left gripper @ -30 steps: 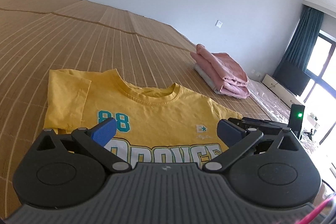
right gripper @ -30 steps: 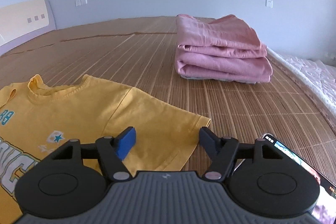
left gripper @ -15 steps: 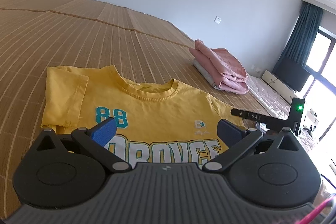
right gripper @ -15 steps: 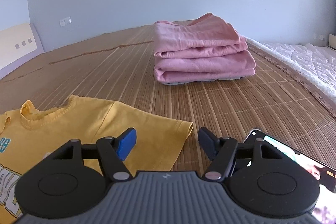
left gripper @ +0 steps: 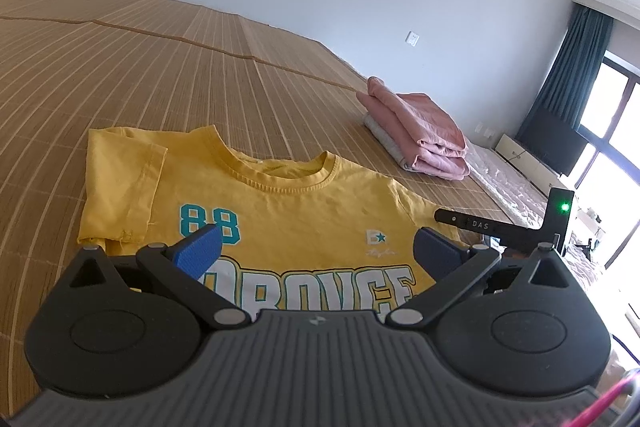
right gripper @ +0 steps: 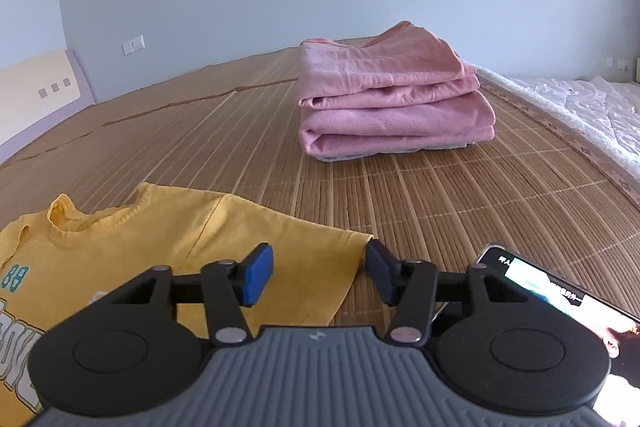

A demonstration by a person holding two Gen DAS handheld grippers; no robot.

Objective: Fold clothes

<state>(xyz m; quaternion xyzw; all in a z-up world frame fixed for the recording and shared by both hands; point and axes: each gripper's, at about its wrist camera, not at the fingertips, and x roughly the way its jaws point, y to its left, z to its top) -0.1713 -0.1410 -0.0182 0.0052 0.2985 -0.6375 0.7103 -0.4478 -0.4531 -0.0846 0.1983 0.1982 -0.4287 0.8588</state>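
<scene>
A yellow T-shirt with teal "88" and large white lettering lies flat on the bamboo mat, front up, its left sleeve folded inward. My left gripper hovers open over the chest print, nothing between its blue pads. In the right wrist view the same yellow T-shirt fills the lower left, and my right gripper stands open over the edge of its right sleeve, holding nothing. The right gripper's black body shows at the left view's right edge, with a green light.
A folded stack of pink clothes rests on the bamboo mat beyond the shirt. A phone with a lit screen lies at the lower right. A white quilted mattress borders the mat's right side.
Both cameras pulled back and rose slightly. The right gripper swung left, so the pink stack sits more central, and its jaws narrowed a little. The shirt has not moved.
</scene>
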